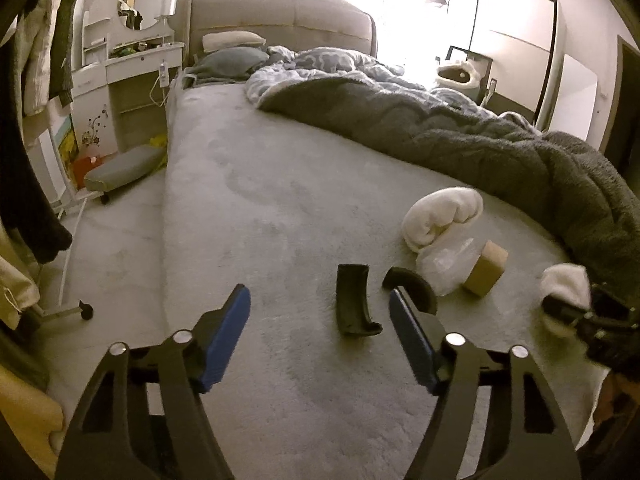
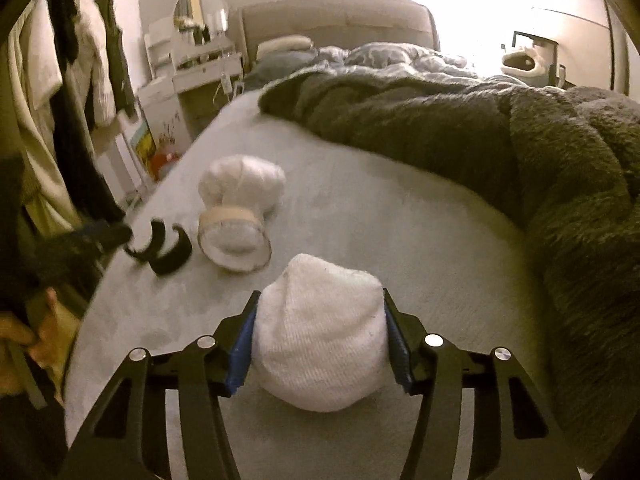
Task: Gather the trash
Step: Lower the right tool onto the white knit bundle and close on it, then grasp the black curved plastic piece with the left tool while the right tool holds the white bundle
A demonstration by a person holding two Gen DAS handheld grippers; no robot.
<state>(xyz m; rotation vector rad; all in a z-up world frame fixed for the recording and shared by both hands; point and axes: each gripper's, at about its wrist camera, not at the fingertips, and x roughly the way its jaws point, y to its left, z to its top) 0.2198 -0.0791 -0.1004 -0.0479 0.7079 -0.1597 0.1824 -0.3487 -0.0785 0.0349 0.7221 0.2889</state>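
Left gripper, low in the left wrist view, stands open over two curved black pieces on the grey bed, one between its fingers and untouched. If it shuts from here it may catch only one piece, or push the other aside. Right of them lie a clear plastic bag, a small brown box and a white bundle. Right gripper, low centre in its own view, pinches a soft white wad; such stuff could squeeze out when lifted.
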